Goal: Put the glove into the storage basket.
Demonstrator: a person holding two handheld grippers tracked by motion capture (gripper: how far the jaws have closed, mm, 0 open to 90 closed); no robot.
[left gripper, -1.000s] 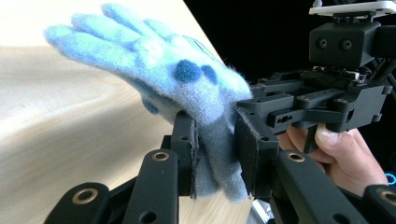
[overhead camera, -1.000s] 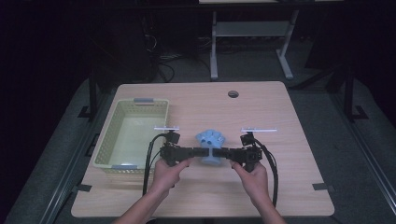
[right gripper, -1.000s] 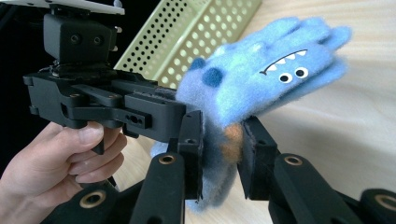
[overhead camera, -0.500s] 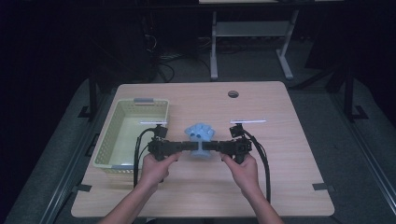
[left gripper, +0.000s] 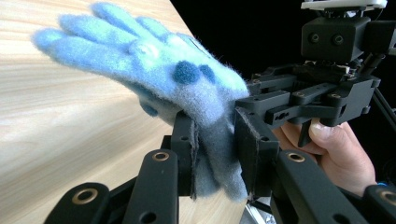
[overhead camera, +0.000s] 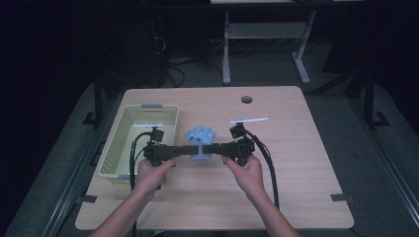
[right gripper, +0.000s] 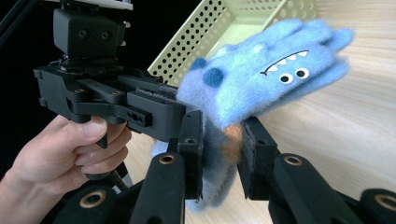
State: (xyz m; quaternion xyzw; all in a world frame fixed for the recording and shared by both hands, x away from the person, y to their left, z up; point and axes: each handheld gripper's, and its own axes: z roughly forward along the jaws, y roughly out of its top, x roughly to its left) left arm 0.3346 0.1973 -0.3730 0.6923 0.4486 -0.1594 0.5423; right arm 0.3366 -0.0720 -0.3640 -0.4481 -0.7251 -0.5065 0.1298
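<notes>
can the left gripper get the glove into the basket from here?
Probably yes: the left gripper pinches the blue glove right beside the open basket, but the right gripper also clamps the glove and must follow or let go.

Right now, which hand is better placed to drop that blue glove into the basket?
Left. The left gripper grips the blue glove and is right beside the basket; the right gripper, also gripping, sits on the far side.

Dark room, light wooden table [overhead camera: 296,187] with a cable hole [overhead camera: 246,99], grey floor, white-legged desk frame [overhead camera: 267,34] behind
</notes>
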